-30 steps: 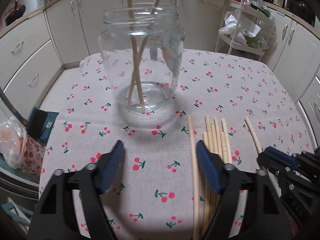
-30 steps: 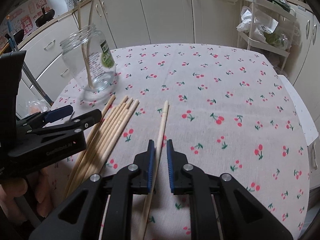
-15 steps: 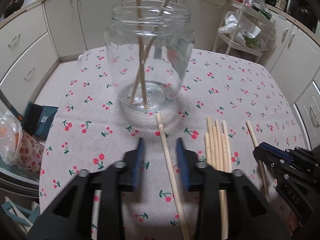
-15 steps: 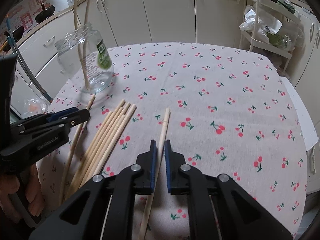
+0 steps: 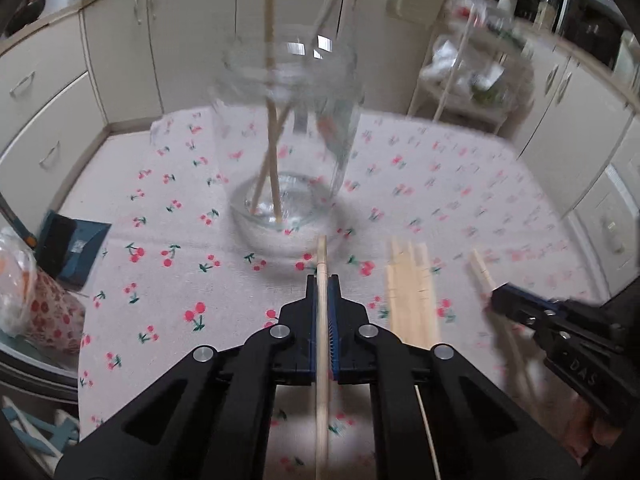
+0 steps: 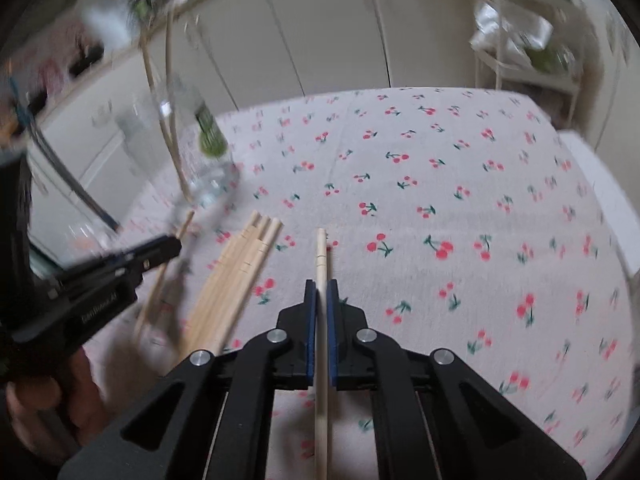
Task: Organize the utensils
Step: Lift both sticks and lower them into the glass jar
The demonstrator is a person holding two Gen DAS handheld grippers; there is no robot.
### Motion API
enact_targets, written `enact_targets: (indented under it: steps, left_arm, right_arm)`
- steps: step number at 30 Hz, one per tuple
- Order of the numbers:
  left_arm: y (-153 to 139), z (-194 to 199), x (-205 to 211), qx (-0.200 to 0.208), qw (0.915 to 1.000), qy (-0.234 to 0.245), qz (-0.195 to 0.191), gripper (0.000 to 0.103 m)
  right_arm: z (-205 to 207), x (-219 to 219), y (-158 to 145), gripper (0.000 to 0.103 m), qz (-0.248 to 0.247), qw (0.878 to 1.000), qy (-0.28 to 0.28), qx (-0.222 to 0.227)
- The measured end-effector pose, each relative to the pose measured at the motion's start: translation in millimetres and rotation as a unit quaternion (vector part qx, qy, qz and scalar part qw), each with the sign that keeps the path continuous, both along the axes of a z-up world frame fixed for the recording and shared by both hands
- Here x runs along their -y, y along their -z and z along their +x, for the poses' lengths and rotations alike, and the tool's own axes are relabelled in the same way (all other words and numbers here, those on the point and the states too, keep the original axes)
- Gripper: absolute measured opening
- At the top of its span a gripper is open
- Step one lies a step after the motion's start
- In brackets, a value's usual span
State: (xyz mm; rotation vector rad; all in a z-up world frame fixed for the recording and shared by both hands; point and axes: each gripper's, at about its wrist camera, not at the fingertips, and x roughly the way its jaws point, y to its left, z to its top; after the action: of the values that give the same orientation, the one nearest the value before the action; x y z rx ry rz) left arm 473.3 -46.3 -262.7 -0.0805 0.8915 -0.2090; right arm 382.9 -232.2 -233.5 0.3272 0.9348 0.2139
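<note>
A clear glass jar (image 5: 286,140) stands on the cherry-print tablecloth (image 5: 168,280) with two wooden chopsticks upright in it. My left gripper (image 5: 322,284) is shut on one wooden chopstick (image 5: 321,254), whose tip points at the jar's base. A bundle of several chopsticks (image 5: 412,288) lies to its right. In the right wrist view my right gripper (image 6: 321,286) is shut on a single chopstick (image 6: 321,248) that sticks out ahead of the pads. There the bundle (image 6: 240,276) and the jar (image 6: 200,148) are to its left, with the left gripper (image 6: 172,244) beside them.
A blue packet (image 5: 74,248) and a plastic bag (image 5: 16,280) sit past the table's left edge. Cream cabinets (image 5: 120,48) run behind the table. A white rack (image 5: 480,76) with bags stands at the back right. A hand (image 6: 36,396) holds the left gripper.
The left gripper's jaws went from wide open to shut on a chopstick in front of the jar. The right gripper tightened on its chopstick and rolled a little.
</note>
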Motion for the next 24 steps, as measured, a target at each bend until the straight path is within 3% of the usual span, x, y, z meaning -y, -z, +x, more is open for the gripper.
enact_targets:
  steps: [5, 12, 17, 24]
  left_arm:
    - [-41, -33, -13, 0.07, 0.9969, -0.004, -0.037, 0.005]
    - [-99, -73, -15, 0.152, 0.9872, -0.009, -0.047, 0.005]
    - [-131, -91, -8, 0.189, 0.981, -0.004, -0.045, 0.005]
    - [-151, -86, -17, 0.216, 0.9749, -0.012, -0.055, 0.005]
  right_arm:
    - [-25, 5, -29, 0.006, 0.07, 0.995, 0.031, 0.065]
    - [-52, -10, -86, 0.006, 0.092, 0.981, 0.038, 0.167]
    - [-59, -12, -112, 0.006, 0.09, 0.975, 0.036, 0.198]
    - [-51, -14, -122, 0.006, 0.086, 0.971, 0.038, 0.221]
